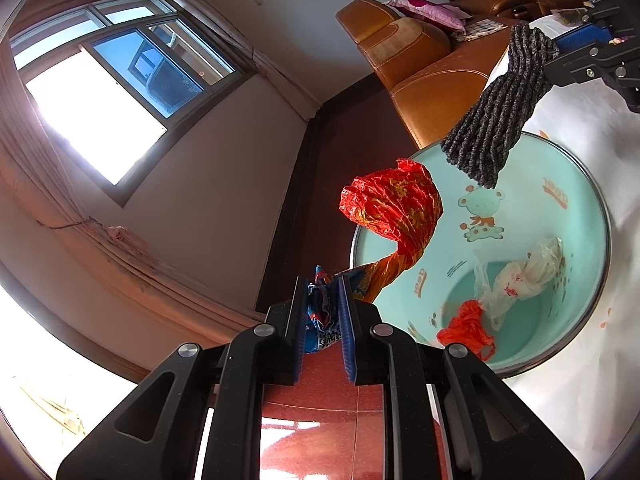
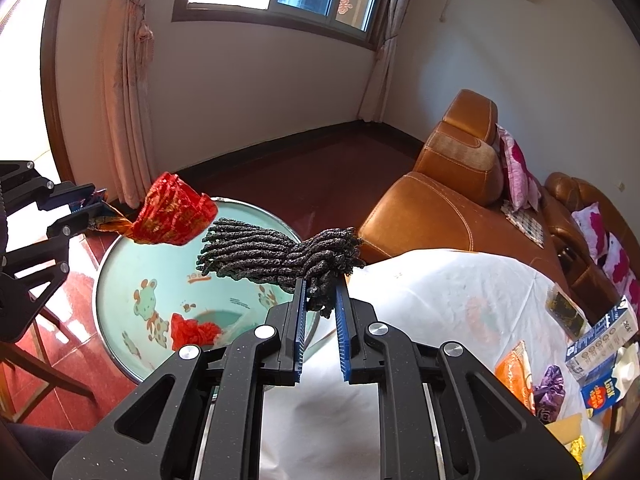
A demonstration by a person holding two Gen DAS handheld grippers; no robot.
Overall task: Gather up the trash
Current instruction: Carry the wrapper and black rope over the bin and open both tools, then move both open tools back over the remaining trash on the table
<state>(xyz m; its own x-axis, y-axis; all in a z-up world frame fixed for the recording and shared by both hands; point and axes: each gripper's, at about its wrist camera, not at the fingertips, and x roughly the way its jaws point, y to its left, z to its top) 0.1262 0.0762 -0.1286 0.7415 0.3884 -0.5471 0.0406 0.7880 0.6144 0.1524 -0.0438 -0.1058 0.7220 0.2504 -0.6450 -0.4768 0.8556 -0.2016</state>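
My left gripper (image 1: 323,300) is shut on the end of a red and gold foil wrapper (image 1: 394,208), which hangs over the near rim of the mint-green basin (image 1: 576,216). It also shows in the right wrist view (image 2: 172,212). My right gripper (image 2: 321,296) is shut on a grey knitted cloth (image 2: 276,256), held above the basin (image 2: 120,280); it shows in the left wrist view (image 1: 496,120). Inside the basin lie a clear plastic bag (image 1: 516,276) and a crumpled red bag (image 1: 466,324).
A table with a white cover (image 2: 432,304) stands beside the basin, with snack packets and a blue carton (image 2: 600,344) at its right end. A brown leather sofa (image 2: 448,200) with pink cushions stands behind. The floor is red tile (image 1: 320,408).
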